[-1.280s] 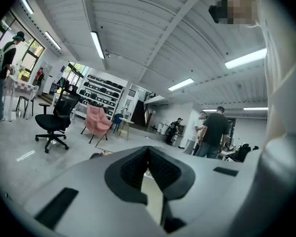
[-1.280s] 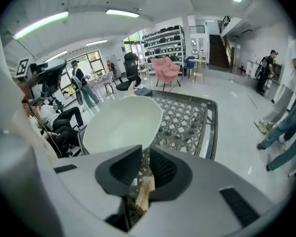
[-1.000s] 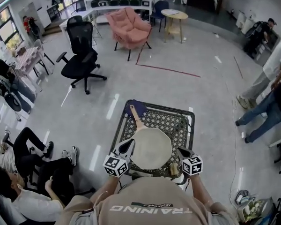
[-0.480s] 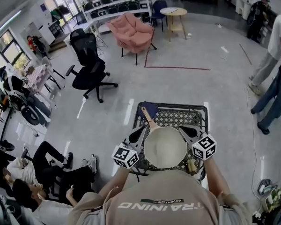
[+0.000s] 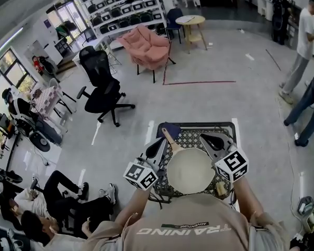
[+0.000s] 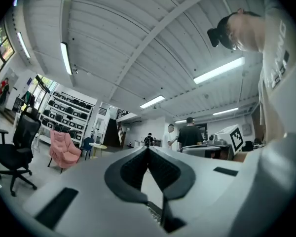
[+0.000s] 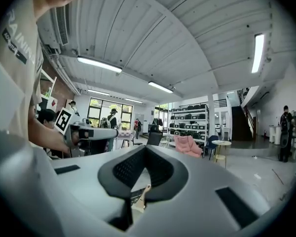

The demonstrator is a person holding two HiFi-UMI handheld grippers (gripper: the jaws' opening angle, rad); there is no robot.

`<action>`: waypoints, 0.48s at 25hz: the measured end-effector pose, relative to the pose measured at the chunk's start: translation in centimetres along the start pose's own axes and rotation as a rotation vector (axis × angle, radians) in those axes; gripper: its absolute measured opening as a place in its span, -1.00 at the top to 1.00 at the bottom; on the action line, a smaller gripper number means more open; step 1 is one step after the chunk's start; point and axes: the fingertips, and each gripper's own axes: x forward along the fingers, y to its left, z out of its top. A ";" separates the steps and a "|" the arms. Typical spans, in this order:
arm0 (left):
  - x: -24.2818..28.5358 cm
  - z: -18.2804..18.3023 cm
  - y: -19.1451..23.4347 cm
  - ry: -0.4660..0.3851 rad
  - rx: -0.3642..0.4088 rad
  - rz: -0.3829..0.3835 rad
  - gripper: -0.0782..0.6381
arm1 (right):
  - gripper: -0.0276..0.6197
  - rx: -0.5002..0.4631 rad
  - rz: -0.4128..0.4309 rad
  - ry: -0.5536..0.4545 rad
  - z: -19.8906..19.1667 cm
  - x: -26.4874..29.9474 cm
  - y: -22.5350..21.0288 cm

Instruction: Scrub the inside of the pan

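Note:
A cream pan (image 5: 191,170) lies on a black lattice table (image 5: 199,136). Its wooden handle (image 5: 170,139) points away toward a dark blue cloth (image 5: 170,128) at the table's far left corner. My left gripper (image 5: 160,140) is held at the pan's left rim, beside the handle, shut and empty; its tips meet in the left gripper view (image 6: 148,148). My right gripper (image 5: 203,136) hangs over the pan's far right rim, also shut and empty (image 7: 145,147). Through its jaws a bit of the pan handle (image 7: 140,199) shows below. A small yellowish object (image 5: 221,188) sits at the near right of the table.
A black office chair (image 5: 102,88), a pink armchair (image 5: 146,46) and a small round table (image 5: 191,21) stand farther off on the grey floor. People sit at the left (image 5: 57,205); others stand at the right (image 5: 309,30). Red tape (image 5: 199,82) marks the floor.
Both grippers have moved forward from the pan's near edge to flank it. The head view has shifted, so the table sits lower and more central.

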 end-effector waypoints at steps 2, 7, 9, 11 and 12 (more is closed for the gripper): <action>0.4 1.6 -0.4 -0.022 0.010 -0.008 0.73 | 0.86 -0.048 0.000 0.002 1.0 -0.3 0.1; 0.6 3.5 0.1 -0.042 0.024 0.004 0.73 | 0.86 -0.134 -0.001 0.008 2.2 0.1 0.3; 0.6 3.3 0.2 -0.039 0.009 0.007 0.73 | 0.86 -0.141 -0.003 0.009 2.2 0.2 0.1; 0.5 3.0 0.1 -0.029 0.003 0.006 0.73 | 0.86 -0.137 0.000 0.013 2.3 0.0 0.1; 0.5 2.9 -0.1 -0.025 0.004 0.006 0.73 | 0.86 -0.134 0.004 0.014 2.4 -0.1 0.1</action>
